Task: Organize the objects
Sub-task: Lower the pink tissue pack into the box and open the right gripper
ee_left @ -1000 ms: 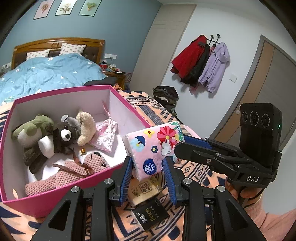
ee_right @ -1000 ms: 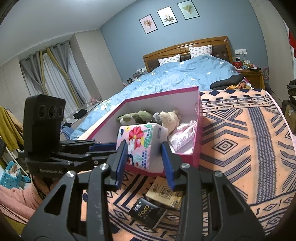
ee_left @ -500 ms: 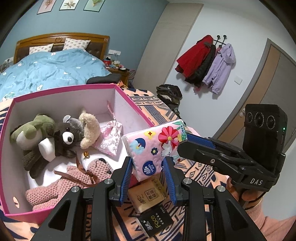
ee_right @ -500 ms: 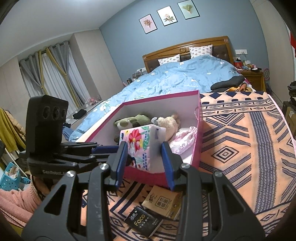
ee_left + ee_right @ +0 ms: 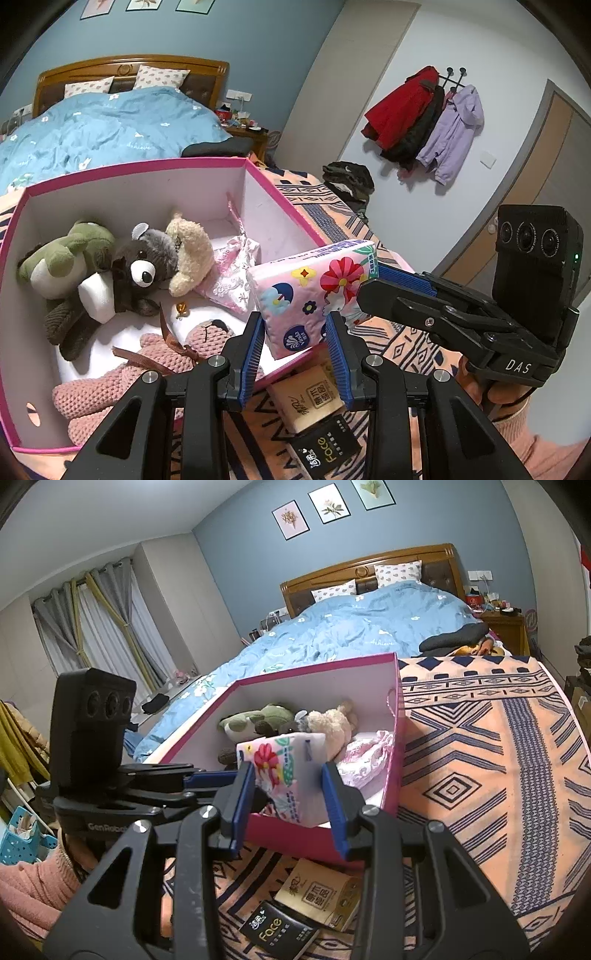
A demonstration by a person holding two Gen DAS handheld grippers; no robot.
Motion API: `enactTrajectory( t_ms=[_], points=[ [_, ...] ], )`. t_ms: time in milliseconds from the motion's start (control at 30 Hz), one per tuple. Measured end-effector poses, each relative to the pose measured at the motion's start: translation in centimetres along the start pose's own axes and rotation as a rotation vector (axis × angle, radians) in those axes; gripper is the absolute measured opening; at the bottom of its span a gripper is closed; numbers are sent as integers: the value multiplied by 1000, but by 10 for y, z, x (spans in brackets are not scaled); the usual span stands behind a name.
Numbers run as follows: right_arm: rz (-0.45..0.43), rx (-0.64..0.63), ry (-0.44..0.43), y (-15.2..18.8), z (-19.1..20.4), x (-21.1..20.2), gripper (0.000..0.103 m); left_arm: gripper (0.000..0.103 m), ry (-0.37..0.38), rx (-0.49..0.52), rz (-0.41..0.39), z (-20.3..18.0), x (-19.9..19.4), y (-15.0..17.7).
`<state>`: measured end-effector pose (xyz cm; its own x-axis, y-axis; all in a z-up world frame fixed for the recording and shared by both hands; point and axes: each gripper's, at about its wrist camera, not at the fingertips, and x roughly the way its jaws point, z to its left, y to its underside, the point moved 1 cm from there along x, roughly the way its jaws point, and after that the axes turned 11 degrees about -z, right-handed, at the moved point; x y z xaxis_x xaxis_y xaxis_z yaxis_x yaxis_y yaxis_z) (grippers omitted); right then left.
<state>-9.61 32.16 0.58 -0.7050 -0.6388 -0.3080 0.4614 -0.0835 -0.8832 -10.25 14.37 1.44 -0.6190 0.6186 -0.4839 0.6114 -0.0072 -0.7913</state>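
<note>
Left gripper [image 5: 295, 334], low centre of the left wrist view: clamped narrow on one end of a flowered tissue pack [image 5: 314, 291], blue pads pressed against both its sides. Right gripper [image 5: 288, 788], low centre of the right wrist view: closed on the other end of the same pack [image 5: 284, 771], pads on either side. Pack thus carried by both claws, hanging in the air over the near corner of a pink box [image 5: 280, 195], tilted, just above the rim.

Below the claws, at the bottom of the frame on an orange patterned blanket [image 5: 480, 775]: a black "Face" pack [image 5: 325, 448] and a brown tissue pack [image 5: 310, 397], touching each other, just outside the box wall.

Inside the box, left of centre in the left wrist view: a pink knitted bear [image 5: 147, 373] nearest, then a grey bear [image 5: 144, 266], a green plush [image 5: 62, 258], a cream plush [image 5: 188, 254] and a pink pouch [image 5: 232, 273] crowded together on the floor of the box.

Farther off, upper left: a bed with a blue duvet [image 5: 103, 129]. Upper right: coats [image 5: 424, 114] hanging on wall hooks.
</note>
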Motion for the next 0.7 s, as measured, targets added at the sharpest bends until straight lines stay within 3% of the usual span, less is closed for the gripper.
enactTrajectory(
  t_ms=[700],
  points=[
    [48,19,94,7,-18,21,41,34,-47,-10,61,13,29,-1]
  ],
)
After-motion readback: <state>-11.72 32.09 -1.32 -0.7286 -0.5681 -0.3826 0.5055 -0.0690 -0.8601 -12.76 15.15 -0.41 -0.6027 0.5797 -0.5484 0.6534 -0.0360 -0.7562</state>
